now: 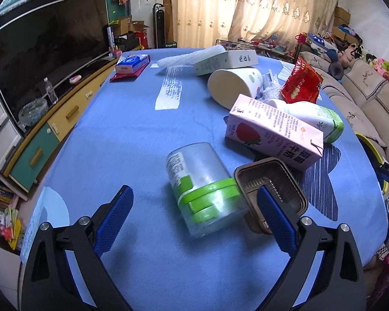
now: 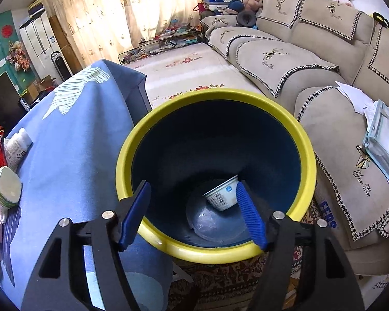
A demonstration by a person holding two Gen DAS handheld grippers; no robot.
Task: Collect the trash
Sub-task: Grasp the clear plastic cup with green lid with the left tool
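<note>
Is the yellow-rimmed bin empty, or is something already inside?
Not empty: one white cup lies tipped on the bottom of the bin; the rest of the floor is bare.

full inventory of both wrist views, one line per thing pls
table: 1, blue cloth with white patterns, under all the trash
clear canister: 1, silver with green bands, lying between the left fingers
brown tray: 1, empty, right of the canister
pink carton: 1, strawberry print, lying behind the tray
white bottle: 1, white and green, lying behind the carton
red packet: 1, far right
paper cup: 1, cream, on its side
white box: 1, far end
tissue pack: 1, blue and red, far left
bin: 1, yellow rim, dark blue inside, on the floor beside the table
white cup: 1, in the bin
sofa: 1, beige
left hand-held gripper: open
right hand-held gripper: open, above the bin
</note>
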